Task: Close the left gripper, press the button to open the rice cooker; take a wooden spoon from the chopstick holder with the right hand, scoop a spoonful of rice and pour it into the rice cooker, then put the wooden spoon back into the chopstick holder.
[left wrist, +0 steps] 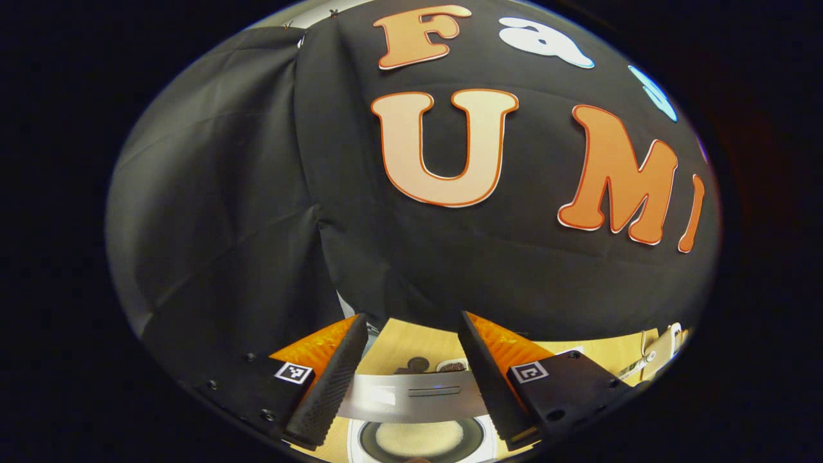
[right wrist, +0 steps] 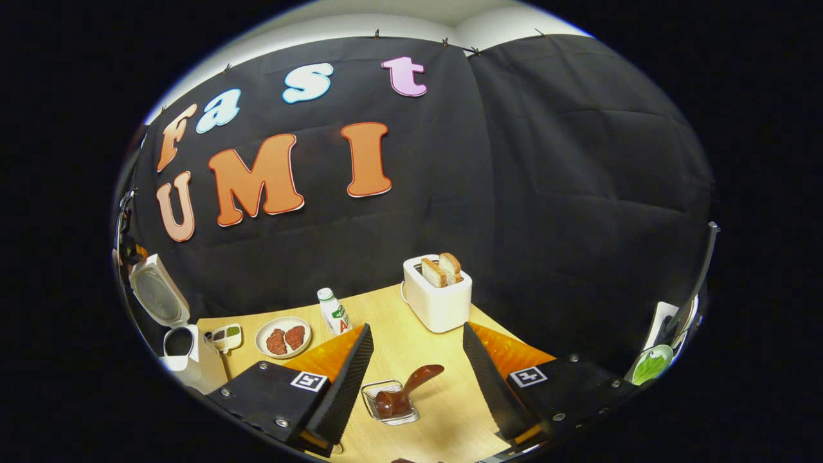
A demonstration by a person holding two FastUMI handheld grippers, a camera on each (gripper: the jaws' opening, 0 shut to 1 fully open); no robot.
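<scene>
Both grippers' jaws stand open, gripping nothing; the left gripper [left wrist: 411, 379] hovers above the open rice cooker [left wrist: 418, 437]; the right gripper [right wrist: 415, 379] above the wooden spoon [right wrist: 402, 392] on the desk [right wrist: 450, 411].

One toaster [right wrist: 437, 301] with two bread slices [right wrist: 441, 269], one bottle [right wrist: 334, 311], one plate [right wrist: 283, 337], one open rice cooker [right wrist: 168, 315], one spoon [right wrist: 404, 388].

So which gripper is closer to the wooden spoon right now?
Right. The right gripper is open with the wooden spoon just ahead between its fingers, in its holder. The left gripper is over the open rice cooker.
</scene>
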